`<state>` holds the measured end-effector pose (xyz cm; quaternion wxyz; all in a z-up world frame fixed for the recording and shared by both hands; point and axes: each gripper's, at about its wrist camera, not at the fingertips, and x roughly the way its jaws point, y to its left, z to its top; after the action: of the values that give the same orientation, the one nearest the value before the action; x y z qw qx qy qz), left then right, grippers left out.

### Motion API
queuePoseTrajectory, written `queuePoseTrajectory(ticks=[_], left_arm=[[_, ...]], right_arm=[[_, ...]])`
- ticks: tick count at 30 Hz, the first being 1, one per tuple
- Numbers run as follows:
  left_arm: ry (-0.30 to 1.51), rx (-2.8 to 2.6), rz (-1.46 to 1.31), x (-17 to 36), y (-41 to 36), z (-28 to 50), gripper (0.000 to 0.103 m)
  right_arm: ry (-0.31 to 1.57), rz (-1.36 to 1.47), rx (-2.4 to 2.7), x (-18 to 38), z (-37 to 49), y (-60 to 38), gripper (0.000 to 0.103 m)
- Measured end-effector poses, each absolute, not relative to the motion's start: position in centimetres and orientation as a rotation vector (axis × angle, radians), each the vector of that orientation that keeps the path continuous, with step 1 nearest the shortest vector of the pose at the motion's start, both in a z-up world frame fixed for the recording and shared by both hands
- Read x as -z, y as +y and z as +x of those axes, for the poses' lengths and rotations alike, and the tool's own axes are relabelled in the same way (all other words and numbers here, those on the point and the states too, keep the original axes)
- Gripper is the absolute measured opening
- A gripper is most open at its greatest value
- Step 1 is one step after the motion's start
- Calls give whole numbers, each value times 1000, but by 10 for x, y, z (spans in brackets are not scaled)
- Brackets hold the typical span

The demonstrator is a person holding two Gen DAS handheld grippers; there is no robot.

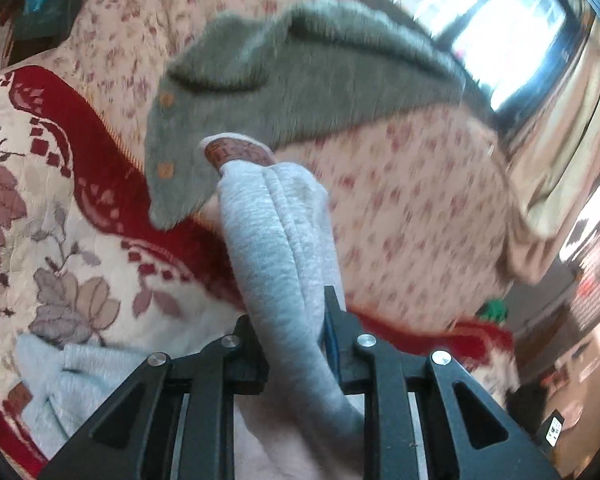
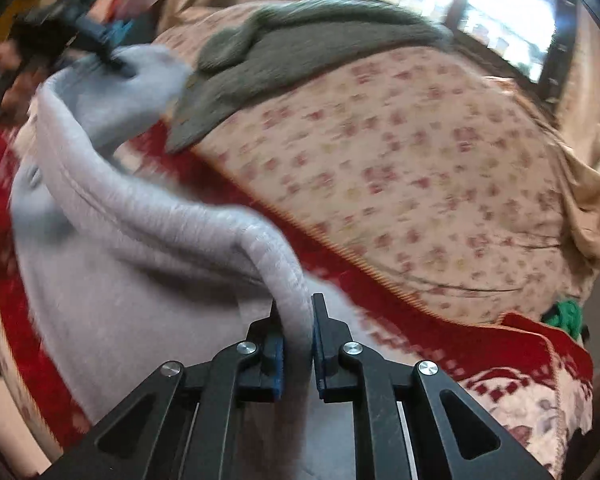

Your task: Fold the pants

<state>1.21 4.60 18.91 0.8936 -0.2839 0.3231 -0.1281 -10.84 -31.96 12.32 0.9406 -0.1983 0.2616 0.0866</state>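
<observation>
The light grey sweatpants [image 1: 276, 240] hang bunched between both grippers above a bed. My left gripper [image 1: 290, 320] is shut on a thick fold of the pants near a brown label [image 1: 240, 152]. My right gripper [image 2: 298, 320] is shut on another edge of the same pants [image 2: 140, 240], which stretch up and left to the left gripper [image 2: 100, 52], seen at the upper left of the right wrist view. More of the pants lies at lower left [image 1: 60, 380].
A dark grey garment [image 1: 300, 80] [image 2: 300, 44] lies on a pink floral bedspread [image 1: 400, 208] [image 2: 420, 168]. A red and cream patterned blanket [image 1: 60, 200] [image 2: 480, 344] lies under the pants. A window [image 1: 512, 28] is behind. A green object [image 2: 564, 316] sits at the right.
</observation>
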Motion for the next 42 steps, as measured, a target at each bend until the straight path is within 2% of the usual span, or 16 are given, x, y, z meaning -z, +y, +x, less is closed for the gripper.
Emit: queuePoseTrajectory(ticks=[5,11,14,20,24,25,28,38,42], left_arm=[[673,179,-519,-163,56,-23,22],[814,-34,-527,-76,91,-78,22],[847,-68,-595,-54,115,-98,23],[856,-70,-537,-46,116,-106,36],[853,-68,-537,-50,114,-97,35],[840,-60,-530,-56,113,-92,30],[776,-29,-494,-86,102,-70,21],[603,144,-566,-180,65,32,17],[596,155,-515,-181,50,37,17]], right_arm=[[528,-387,-204,-141,-133,-324,10],[664,-563,-302,-65,-165,-274,10],[709,-647,-335,-34,-176,-259,11],[734,-743,-336,-16,-178,-261,11],[745,-747,-334,-9,-179,-261,11],[738,-752,-326,-10,-178,-262,11],[711,-704,-277,-29,-164,-272,10],[491,-486,6,-152,-96,-325,10],[423,-485,144,-181,-82,-337,10]])
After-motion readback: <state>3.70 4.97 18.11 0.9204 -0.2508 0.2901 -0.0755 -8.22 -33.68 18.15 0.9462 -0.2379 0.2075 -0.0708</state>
